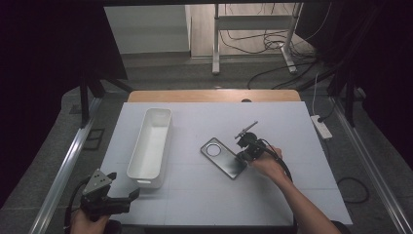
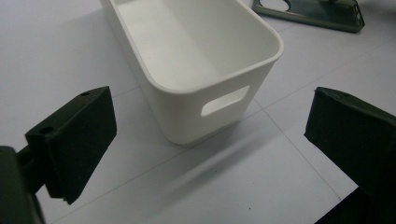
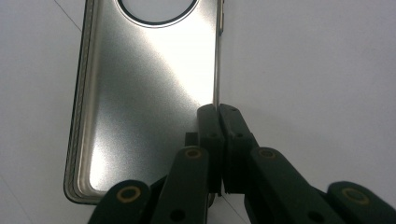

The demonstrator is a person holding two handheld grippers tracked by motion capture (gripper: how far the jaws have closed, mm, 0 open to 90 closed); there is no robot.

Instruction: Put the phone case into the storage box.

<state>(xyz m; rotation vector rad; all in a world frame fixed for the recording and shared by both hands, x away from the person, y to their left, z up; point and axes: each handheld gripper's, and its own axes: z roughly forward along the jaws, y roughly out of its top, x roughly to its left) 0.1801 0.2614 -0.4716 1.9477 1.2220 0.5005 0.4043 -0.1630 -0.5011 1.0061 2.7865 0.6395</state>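
Lying beside white bin point(image 1: 150, 146): phone case point(image 1: 224, 158)

Phone case point(image 1: 223, 157) on table point(image 1: 292, 131), right of bin point(image 1: 150, 145); right gripper point(image 1: 243, 155) at case's edge

A long white plastic bin point(image 1: 150, 146) with cut-out handles is standing open just ahead of the left gripper, sitting on the white sheet point(image 1: 292, 131) that is covering the wooden table point(image 1: 214, 95).
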